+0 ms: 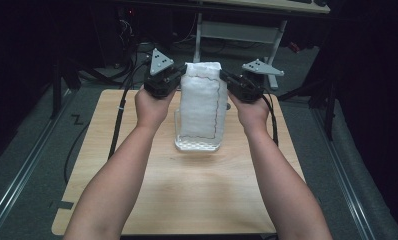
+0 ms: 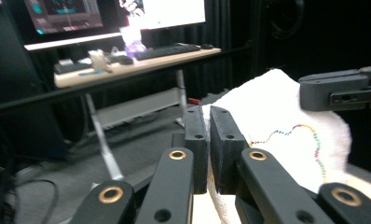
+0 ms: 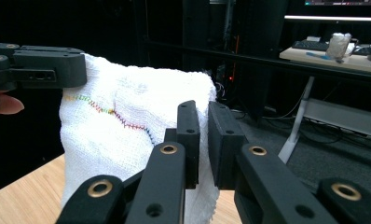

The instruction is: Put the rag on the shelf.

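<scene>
**Towel held up by both top corners**

The left gripper (image 1: 181, 75) and right gripper (image 1: 226, 79), jaws nearly together, each pinch a top corner of the white cloth towel with rainbow stitching (image 1: 201, 102), hanging above the light wooden counter (image 1: 187, 190).

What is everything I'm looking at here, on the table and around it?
towel: one, white with a multicoloured stitched line, held up by its two top corners over the table's middle
clear container: one, transparent, under the towel's lower end
table: one, light wood, centre
desk: one, behind, bearing keyboards and monitors
left gripper: one, black, shut on the towel's left corner
right gripper: one, black, shut on the right corner
forearms: two, bare, from the bottom edge
</scene>
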`<state>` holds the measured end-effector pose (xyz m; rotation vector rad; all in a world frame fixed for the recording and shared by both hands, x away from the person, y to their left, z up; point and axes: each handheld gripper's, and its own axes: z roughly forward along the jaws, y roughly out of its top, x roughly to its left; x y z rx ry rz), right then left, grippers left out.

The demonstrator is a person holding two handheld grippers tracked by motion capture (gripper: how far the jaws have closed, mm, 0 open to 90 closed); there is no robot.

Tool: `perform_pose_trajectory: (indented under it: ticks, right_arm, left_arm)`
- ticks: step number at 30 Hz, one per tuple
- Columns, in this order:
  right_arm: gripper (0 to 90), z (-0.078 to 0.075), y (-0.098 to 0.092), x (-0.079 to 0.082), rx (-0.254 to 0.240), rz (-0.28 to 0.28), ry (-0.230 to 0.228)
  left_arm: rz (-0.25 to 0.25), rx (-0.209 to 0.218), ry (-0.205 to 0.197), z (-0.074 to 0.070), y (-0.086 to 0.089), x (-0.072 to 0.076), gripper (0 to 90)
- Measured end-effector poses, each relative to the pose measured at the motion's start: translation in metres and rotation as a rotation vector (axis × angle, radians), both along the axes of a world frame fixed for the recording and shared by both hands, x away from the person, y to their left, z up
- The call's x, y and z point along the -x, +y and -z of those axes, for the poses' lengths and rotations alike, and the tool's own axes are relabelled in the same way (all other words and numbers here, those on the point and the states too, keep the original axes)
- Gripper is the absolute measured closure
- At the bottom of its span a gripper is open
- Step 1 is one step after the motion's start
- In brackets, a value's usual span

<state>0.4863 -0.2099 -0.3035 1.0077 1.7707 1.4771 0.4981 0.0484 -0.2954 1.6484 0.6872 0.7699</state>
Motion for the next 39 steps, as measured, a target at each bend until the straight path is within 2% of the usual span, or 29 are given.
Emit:
perform_pose_trajectory:
  ticks: [2,4,6,7,9,10,12,13,16,17,18,19,20,22,24,25,27,28,30,31,32,34,36,39]
  right_arm:
    - [84.0,0.003,0.002,-0.009,0.0,-0.001,0.01]
    - [84.1,0.003,0.002,-0.011,0.0,-0.001,0.012]
    - [84.0,0.006,0.004,-0.017,0.031,0.0,0.019]
    - [84.0,0.009,0.006,-0.023,0.069,0.004,0.036]
    - [84.0,0.01,0.007,-0.025,0.072,0.004,0.039]
    - [84.0,0.011,0.009,-0.027,0.082,0.007,0.037]
    - [84.0,0.011,0.01,-0.029,0.095,0.01,0.034]
    - [84.0,0.013,0.012,-0.033,0.128,0.019,0.032]
    - [84.0,0.013,0.011,-0.037,0.123,0.021,0.039]
    - [84.0,0.016,0.011,-0.042,0.118,0.025,0.053]
    - [84.0,0.017,0.011,-0.044,0.121,0.025,0.06]
    - [84.0,0.017,0.011,-0.044,0.121,0.025,0.06]
    - [84.0,0.024,0.01,-0.049,0.131,0.024,0.09]
    - [83.9,0.026,0.011,-0.05,0.133,0.025,0.097]
    - [83.9,0.035,0.012,-0.055,0.154,0.025,0.125]
    - [83.9,0.035,0.012,-0.055,0.154,0.025,0.125]
    - [83.6,0.043,0.012,-0.06,0.158,0.019,0.157]
    - [82.9,0.051,0.012,-0.063,0.169,0.019,0.178]
    - [79.9,0.058,0.013,-0.066,0.171,0.024,0.202]
    - [76.4,0.061,0.013,-0.068,0.164,0.024,0.218]
    - [73.8,0.063,0.012,-0.069,0.158,0.023,0.223]
    - [72.6,0.066,0.01,-0.07,0.15,0.024,0.227]
    - [72.9,0.066,0.01,-0.069,0.147,0.02,0.229]
    - [72.7,0.066,0.008,-0.068,0.174,0.027,0.219]
  left_arm:
    - [-0.012,-0.003,0.003,0.004,0.001,-0.006,86.4]
    - [-0.016,0.001,0.008,0.005,0.001,-0.01,86.4]
    - [-0.023,-0.002,0.024,0.009,0.002,-0.016,86.3]
    - [-0.025,0.002,0.039,0.011,0.002,-0.019,86.3]
    - [-0.034,0.002,0.045,0.014,0.003,-0.025,86.3]
    - [-0.038,0.009,0.066,0.016,0.003,-0.03,86.3]
    - [-0.039,0.006,0.071,0.017,0.003,-0.032,86.3]
    - [-0.042,0.001,0.077,0.018,0.002,-0.037,86.2]
    - [-0.045,0.003,0.092,0.019,0.0,-0.043,86.2]
    - [-0.045,0.007,0.111,0.022,0.0,-0.049,86.2]
    - [-0.045,0.007,0.111,0.022,0.0,-0.049,86.2]
    - [-0.046,0.007,0.128,0.025,0.0,-0.052,86.2]
    - [-0.044,-0.007,0.167,0.034,-0.001,-0.058,86.1]
    - [-0.044,-0.019,0.183,0.039,-0.002,-0.061,86.1]
    - [-0.034,-0.023,0.238,0.054,-0.001,-0.069,85.9]
    - [-0.034,-0.023,0.238,0.054,-0.001,-0.069,85.9]
    - [-0.029,-0.028,0.278,0.066,0.0,-0.073,85.8]
    - [-0.022,-0.045,0.317,0.075,-0.001,-0.077,85.4]
    - [-0.017,-0.062,0.368,0.084,-0.002,-0.08,81.1]
    - [-0.023,-0.071,0.366,0.086,-0.002,-0.08,74.2]
    - [-0.028,-0.062,0.355,0.087,0.0,-0.08,68.8]
    - [-0.026,-0.032,0.363,0.087,0.004,-0.08,69.1]
    - [-0.029,-0.036,0.359,0.087,0.005,-0.079,69.1]
    - [-0.028,-0.032,0.361,0.087,0.008,-0.078,69.1]
